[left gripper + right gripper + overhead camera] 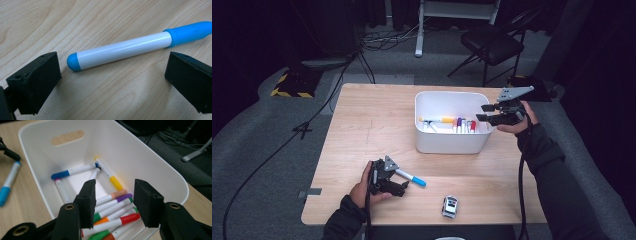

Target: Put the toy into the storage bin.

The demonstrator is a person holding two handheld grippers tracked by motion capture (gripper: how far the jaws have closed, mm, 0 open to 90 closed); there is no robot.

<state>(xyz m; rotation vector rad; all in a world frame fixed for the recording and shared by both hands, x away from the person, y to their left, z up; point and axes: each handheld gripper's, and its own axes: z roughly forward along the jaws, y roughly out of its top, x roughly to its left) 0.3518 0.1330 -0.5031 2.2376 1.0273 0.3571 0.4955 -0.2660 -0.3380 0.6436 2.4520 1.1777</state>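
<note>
Sorting markers into white plastic bin (452, 145): approx ten inside. My right gripper (113, 197) is above it, half-open, empty. Left gripper (110, 75) is wide around blue-capped white marker (125, 48) on table, not yet gripped.

The high view looks forward and down over the whole table (362, 130). The left gripper view sits close above the marker (125, 48). The right gripper view peers down into the bin (160, 167), which the high view shares.
</note>
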